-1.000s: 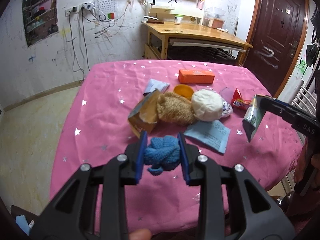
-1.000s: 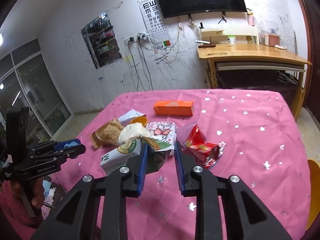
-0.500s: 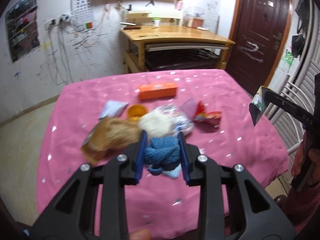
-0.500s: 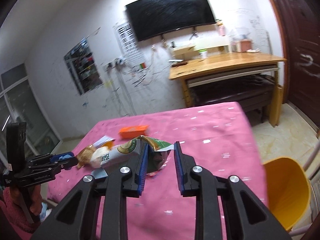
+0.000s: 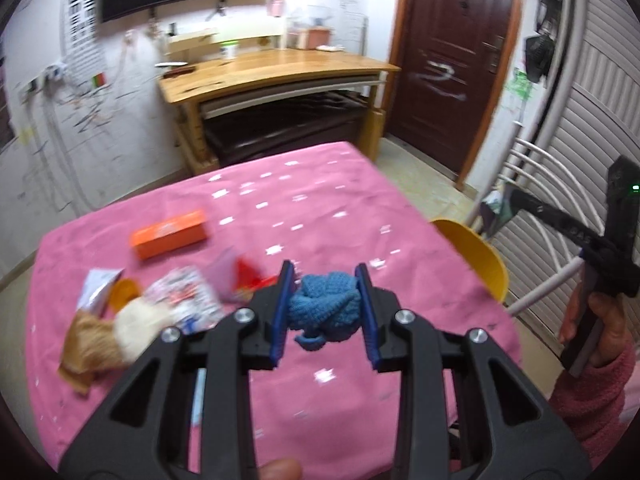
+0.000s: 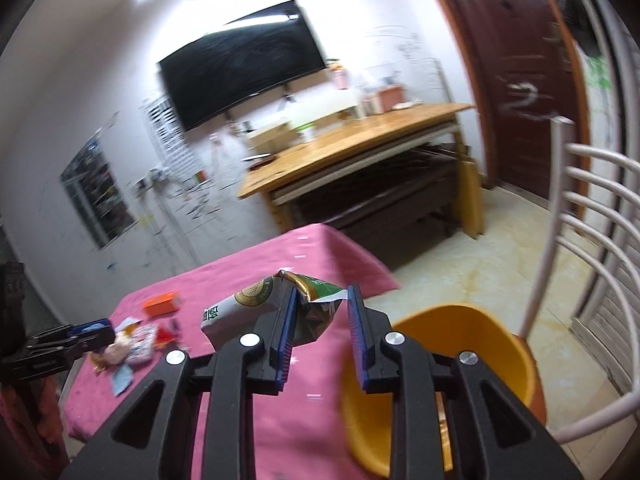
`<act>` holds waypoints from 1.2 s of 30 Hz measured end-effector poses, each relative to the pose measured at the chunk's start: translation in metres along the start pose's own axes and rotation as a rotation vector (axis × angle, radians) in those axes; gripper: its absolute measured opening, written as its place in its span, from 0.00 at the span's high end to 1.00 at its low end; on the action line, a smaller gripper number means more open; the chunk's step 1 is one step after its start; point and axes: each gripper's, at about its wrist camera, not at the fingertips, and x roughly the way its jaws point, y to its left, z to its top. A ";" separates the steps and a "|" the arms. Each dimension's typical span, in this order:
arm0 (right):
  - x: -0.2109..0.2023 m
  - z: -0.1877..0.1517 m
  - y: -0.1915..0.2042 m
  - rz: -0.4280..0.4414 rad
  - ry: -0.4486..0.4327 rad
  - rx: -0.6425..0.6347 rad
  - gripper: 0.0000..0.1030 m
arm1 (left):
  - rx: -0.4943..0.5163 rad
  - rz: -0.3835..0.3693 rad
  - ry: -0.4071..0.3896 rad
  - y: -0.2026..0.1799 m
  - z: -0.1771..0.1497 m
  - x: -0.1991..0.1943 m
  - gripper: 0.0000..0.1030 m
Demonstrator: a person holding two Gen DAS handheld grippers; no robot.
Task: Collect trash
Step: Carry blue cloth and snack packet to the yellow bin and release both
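My left gripper (image 5: 325, 312) is shut on a blue knitted ball (image 5: 324, 310) and holds it above the pink table (image 5: 328, 208). My right gripper (image 6: 322, 332) is shut on a green and white snack bag (image 6: 256, 304), held in the air near the table's right edge, above and left of a yellow bin (image 6: 460, 344). The right gripper also shows at the right of the left wrist view (image 5: 496, 216). On the table lie an orange box (image 5: 170, 234), a red wrapper (image 5: 248, 276), a printed wrapper (image 5: 188, 300), a white ball (image 5: 138, 326) and a brown bag (image 5: 86, 344).
The yellow bin (image 5: 476, 260) stands on the floor beside the table's right edge. A white metal chair back (image 6: 592, 216) rises to its right. A wooden desk (image 5: 276, 72) and a dark door (image 5: 448, 60) are behind the table.
Both grippers have swung to the right with their loads. The right gripper has carried the snack bag from over the table's middle to its right edge by the yellow bin.
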 end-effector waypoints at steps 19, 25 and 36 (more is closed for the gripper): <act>0.054 -0.034 -0.100 -0.127 0.160 0.126 0.81 | 0.113 -0.252 0.145 -0.155 0.065 0.113 0.72; 0.062 -0.039 -0.111 -0.136 0.201 0.144 0.79 | 0.125 -0.247 0.221 -0.183 0.063 0.148 0.72; 0.068 -0.044 -0.114 -0.140 0.225 0.156 0.69 | 0.111 -0.226 0.247 -0.193 0.060 0.164 0.42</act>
